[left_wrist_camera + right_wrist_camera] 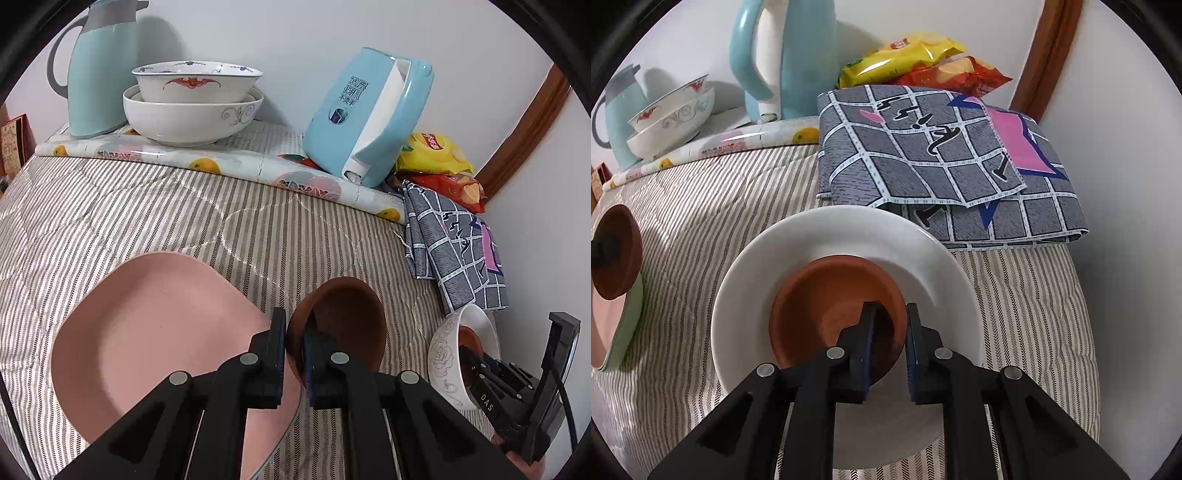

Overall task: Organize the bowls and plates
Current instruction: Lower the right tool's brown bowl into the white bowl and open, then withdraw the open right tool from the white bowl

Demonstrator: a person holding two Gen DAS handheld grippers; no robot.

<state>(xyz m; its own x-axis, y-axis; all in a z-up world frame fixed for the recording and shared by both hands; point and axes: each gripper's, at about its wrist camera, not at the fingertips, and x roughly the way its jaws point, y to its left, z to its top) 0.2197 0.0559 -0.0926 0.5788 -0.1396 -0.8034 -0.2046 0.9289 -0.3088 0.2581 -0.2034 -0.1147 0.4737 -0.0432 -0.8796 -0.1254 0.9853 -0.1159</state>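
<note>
We hold our left gripper (295,332) pinched on the near rim of a brown bowl (343,325), one finger outside the wall and one inside, with the bowl lifted and tilted beside the pink plate (147,343) on the striped cloth (147,206). Our right gripper (888,332) straddles the rim of a second brown bowl (827,306) that sits inside a white bowl (820,243); its left finger is inside the brown bowl and its right finger outside, closed down to the rim. Just behind the white bowl lies a folded grey checked cloth (923,155), with snack bags (923,62) beyond it. At the back, two white patterned bowls (192,99) stand nested beside a pale blue jug (99,70).
</note>
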